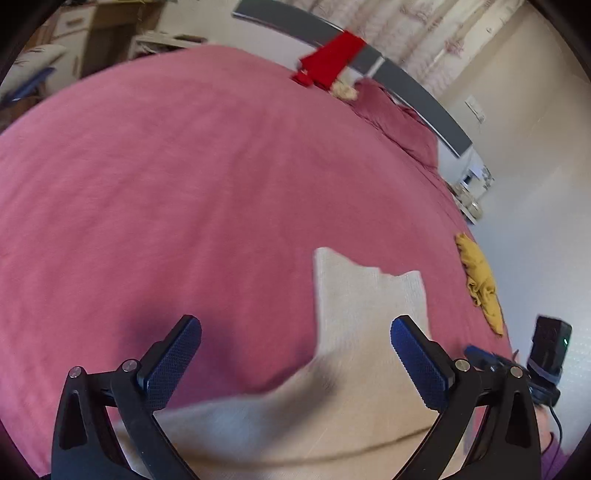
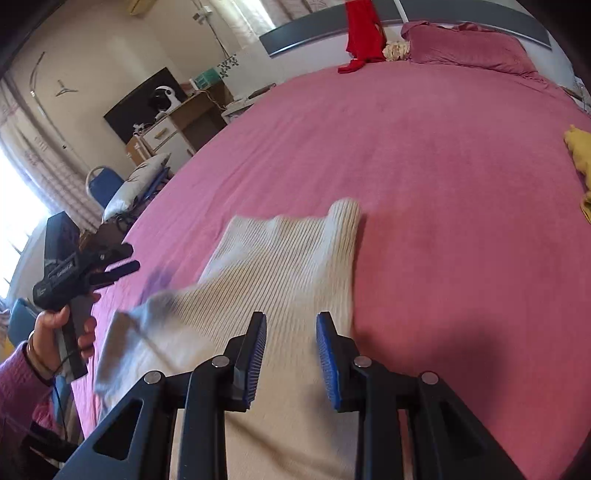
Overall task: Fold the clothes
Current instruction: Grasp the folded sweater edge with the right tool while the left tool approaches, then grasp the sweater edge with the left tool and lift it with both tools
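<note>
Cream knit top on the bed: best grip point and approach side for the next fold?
Judgement only: take the cream knit top by its far strap corner, coming from the bare bedspread on its right. That edge lies flat, straight and uncovered, so a finger could slide under. The left side looks bunched.

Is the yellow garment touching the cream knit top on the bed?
Apart. The left wrist view shows bare pink bedspread between the cream knit top and the yellow garment.

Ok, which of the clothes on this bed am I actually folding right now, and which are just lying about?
In hand:
cream ribbed knit, below both grippers

Lying about:
mustard garment at the bed's edge
red garment on the headboard
pink pillow
</note>
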Demonstrator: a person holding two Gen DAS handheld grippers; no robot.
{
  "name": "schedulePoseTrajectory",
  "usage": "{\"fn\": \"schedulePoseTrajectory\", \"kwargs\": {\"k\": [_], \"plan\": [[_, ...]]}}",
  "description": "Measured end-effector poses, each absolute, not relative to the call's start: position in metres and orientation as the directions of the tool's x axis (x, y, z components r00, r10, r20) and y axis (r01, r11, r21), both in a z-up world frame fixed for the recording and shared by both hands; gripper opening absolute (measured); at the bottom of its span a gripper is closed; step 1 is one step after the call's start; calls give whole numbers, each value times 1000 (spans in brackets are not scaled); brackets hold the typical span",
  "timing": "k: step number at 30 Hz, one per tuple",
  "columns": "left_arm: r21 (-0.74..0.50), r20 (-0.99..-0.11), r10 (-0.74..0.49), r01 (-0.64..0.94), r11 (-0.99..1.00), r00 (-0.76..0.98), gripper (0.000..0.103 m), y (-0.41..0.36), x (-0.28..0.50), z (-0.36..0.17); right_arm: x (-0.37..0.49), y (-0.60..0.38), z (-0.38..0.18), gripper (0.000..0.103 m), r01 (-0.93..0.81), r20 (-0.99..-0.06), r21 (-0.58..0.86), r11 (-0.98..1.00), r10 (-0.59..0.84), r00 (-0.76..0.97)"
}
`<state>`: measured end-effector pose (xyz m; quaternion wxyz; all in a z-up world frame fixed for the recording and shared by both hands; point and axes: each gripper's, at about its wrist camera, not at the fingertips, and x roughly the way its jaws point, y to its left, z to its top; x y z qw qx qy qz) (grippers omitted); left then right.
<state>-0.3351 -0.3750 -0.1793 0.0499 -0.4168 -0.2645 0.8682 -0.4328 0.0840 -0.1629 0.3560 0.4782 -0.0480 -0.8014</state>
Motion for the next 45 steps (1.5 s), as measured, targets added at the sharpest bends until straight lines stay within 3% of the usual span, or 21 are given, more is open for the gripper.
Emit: {"fn": "schedulePoseTrajectory", "kwargs": {"k": [5, 12, 20, 24, 26, 33, 34, 35, 36, 37, 38, 40, 45], "plan": [[-457, -790, 346, 110, -883, -505, 103, -344, -404, -206, -497, 74, -181, 30, 441, -723, 499, -746, -639, -263], [-378, -843, 321, 50, -925, -432, 103, -318, -425, -222, -537, 65, -227, 30, 321, -660, 673, -667, -737, -147], [-622, -694, 525, 44, -782, -493, 103, -331, -417, -223, -537, 43, -234, 29, 366, -680, 636, -680, -717, -151], [-612, -699, 533, 14, -790, -477, 103, -321, -419, -227, -543, 44, -234, 35, 378, -695, 625, -683, -707, -128], [-660, -658, 580, -3, -751, -480, 103, -316, -418, -229, -545, 44, -234, 38, 380, -693, 632, -676, -712, -115], [-703, -628, 629, -14, -711, -458, 103, -304, -436, -235, -547, 36, -238, 39, 383, -694, 629, -676, -711, -116], [-718, -616, 638, -2, -696, -462, 103, -306, -437, -236, -549, 35, -239, 38, 368, -687, 642, -673, -718, -116], [-734, -605, 646, 9, -679, -465, 103, -308, -438, -237, -550, 39, -242, 28, 351, -688, 646, -678, -717, -118], [-736, -604, 650, 11, -676, -461, 102, -308, -440, -238, -551, 40, -244, 23, 326, -694, 646, -690, -709, -125], [-724, -617, 645, 3, -690, -451, 99, -307, -442, -238, -552, 42, -247, 14, 310, -694, 651, -693, -709, -125], [-693, -645, 623, -6, -721, -444, 87, -306, -442, -238, -553, 43, -249, 10, 294, -694, 657, -694, -709, -125], [-607, -717, 541, 12, -794, -439, 8, -309, -443, -237, -551, 43, -250, 9, 303, -693, 650, -697, -707, -140], [-643, -684, 555, 32, -765, -473, 8, -317, -438, -243, -547, 46, -246, 9, 290, -690, 646, -706, -703, -172]]}}
